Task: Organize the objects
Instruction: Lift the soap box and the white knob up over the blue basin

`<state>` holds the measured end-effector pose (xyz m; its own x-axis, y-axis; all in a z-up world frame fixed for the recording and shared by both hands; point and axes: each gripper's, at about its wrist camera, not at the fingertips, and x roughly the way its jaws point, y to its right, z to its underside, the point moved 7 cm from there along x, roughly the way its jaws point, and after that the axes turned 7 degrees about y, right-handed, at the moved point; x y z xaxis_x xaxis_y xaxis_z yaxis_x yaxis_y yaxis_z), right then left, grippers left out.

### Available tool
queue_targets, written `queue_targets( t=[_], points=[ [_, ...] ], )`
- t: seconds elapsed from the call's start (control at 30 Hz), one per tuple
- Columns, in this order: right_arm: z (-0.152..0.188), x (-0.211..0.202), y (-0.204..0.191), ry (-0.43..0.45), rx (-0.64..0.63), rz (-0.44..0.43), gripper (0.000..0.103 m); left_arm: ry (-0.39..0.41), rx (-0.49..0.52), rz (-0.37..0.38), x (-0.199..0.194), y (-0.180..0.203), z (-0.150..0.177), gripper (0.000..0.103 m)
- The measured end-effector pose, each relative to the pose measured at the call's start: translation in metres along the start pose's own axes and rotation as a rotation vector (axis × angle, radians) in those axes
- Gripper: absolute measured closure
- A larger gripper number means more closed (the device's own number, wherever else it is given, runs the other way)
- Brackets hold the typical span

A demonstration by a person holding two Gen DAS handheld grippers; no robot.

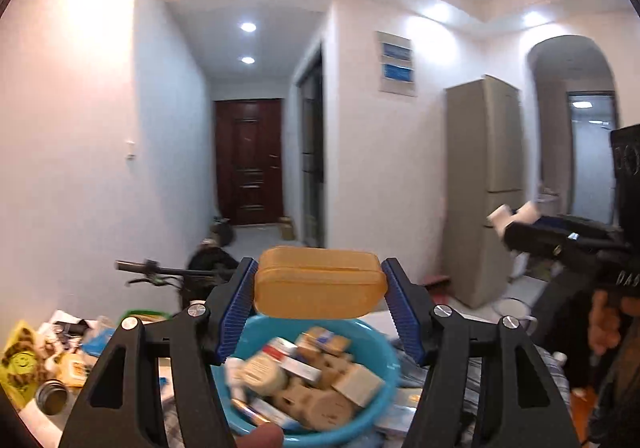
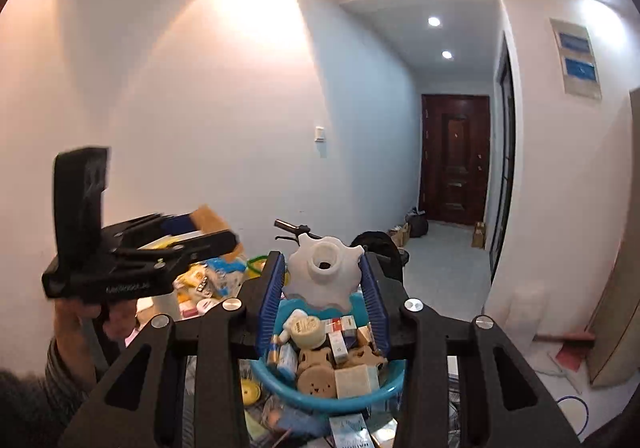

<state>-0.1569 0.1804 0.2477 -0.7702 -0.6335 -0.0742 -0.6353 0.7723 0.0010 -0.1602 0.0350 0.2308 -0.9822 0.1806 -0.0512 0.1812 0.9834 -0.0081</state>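
In the left wrist view my left gripper [image 1: 320, 268] is shut on an orange plastic case [image 1: 320, 284], held level between the blue pads. Under it sits a blue basin [image 1: 372, 336] filled with several small boxes, jars and tan wooden pieces. My right gripper [image 2: 322, 264] is shut on a white scallop-edged piece [image 2: 324, 280] with a round hole on top, above the same basin [image 2: 352, 398]. Each view also shows the other hand raised: the right gripper [image 1: 516, 226] at the right with the white piece [image 1: 500, 215], and the left gripper [image 2: 216, 238] at the left with the orange case [image 2: 208, 219].
Packets, a yellow bag [image 1: 20, 360] and a metal tin [image 1: 50, 402] litter the table to the left of the basin. A bicycle handlebar [image 1: 160, 270] stands behind the table. Beyond it are a hallway with a dark door [image 1: 248, 159] and a beige fridge [image 1: 484, 187].
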Motion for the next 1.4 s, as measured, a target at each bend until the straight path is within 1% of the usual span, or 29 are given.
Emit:
queue_targets(
  t=[0.03, 0.13, 0.2, 0.27, 0.33, 0.4, 0.47, 0.57, 0.67, 0.73, 0.8, 0.87, 0.9, 0.97, 1.1, 1.2, 1.3, 1.4],
  points=[
    [-0.002, 0.006, 0.003, 0.001, 0.012, 0.008, 0.065, -0.004, -0.011, -0.015, 0.006, -0.009, 0.002, 0.038],
    [-0.006, 0.026, 0.007, 0.003, 0.047, 0.022, 0.065, -0.025, -0.039, -0.027, 0.022, -0.028, 0.011, 0.038],
    [-0.007, 0.038, 0.007, 0.009, 0.058, 0.036, 0.065, -0.051, -0.033, -0.063, 0.036, -0.043, 0.024, 0.038],
    [-0.009, 0.053, 0.004, 0.017, 0.075, 0.036, 0.065, -0.090, -0.018, -0.117, 0.054, -0.057, 0.044, 0.038],
    [-0.010, 0.062, 0.003, 0.022, 0.068, 0.039, 0.065, -0.118, -0.028, -0.128, 0.065, -0.065, 0.057, 0.038],
    [-0.009, 0.074, 0.001, 0.028, 0.063, 0.030, 0.065, -0.139, -0.037, -0.120, 0.074, -0.069, 0.067, 0.038],
    [-0.011, 0.083, -0.001, 0.038, 0.065, 0.016, 0.065, -0.145, -0.022, -0.129, 0.079, -0.071, 0.071, 0.038],
    [-0.014, 0.100, 0.002, 0.077, 0.071, 0.036, 0.065, -0.136, 0.022, -0.146, 0.079, -0.071, 0.074, 0.038],
    [-0.012, 0.113, 0.002, 0.103, 0.042, 0.096, 0.065, -0.135, 0.020, -0.156, 0.081, -0.076, 0.075, 0.038],
    [-0.004, 0.121, 0.004, 0.105, 0.046, 0.091, 0.065, -0.135, 0.007, -0.158, 0.080, -0.080, 0.075, 0.038],
    [0.013, 0.130, 0.007, 0.091, 0.040, 0.088, 0.065, -0.134, 0.006, -0.162, 0.081, -0.082, 0.077, 0.038],
    [0.039, 0.141, 0.014, 0.068, 0.049, 0.108, 0.065, -0.124, 0.016, -0.172, 0.083, -0.083, 0.078, 0.038],
    [0.049, 0.144, 0.018, 0.045, 0.059, 0.112, 0.065, -0.129, 0.021, -0.178, 0.085, -0.082, 0.080, 0.038],
    [0.064, 0.158, 0.023, -0.029, 0.065, 0.104, 0.065, -0.135, 0.021, -0.173, 0.091, -0.078, 0.083, 0.038],
    [0.068, 0.162, 0.024, -0.041, 0.073, 0.085, 0.065, -0.122, -0.005, -0.132, 0.096, -0.067, 0.084, 0.038],
    [0.070, 0.163, 0.023, -0.047, 0.076, 0.079, 0.065, -0.132, -0.017, -0.126, 0.100, -0.063, 0.086, 0.038],
    [0.070, 0.168, 0.025, -0.047, 0.091, 0.056, 0.065, -0.135, -0.031, -0.149, 0.103, -0.063, 0.088, 0.038],
    [0.072, 0.169, 0.025, -0.059, 0.081, 0.064, 0.065, -0.153, -0.018, -0.171, 0.106, -0.064, 0.092, 0.038]
  ],
)
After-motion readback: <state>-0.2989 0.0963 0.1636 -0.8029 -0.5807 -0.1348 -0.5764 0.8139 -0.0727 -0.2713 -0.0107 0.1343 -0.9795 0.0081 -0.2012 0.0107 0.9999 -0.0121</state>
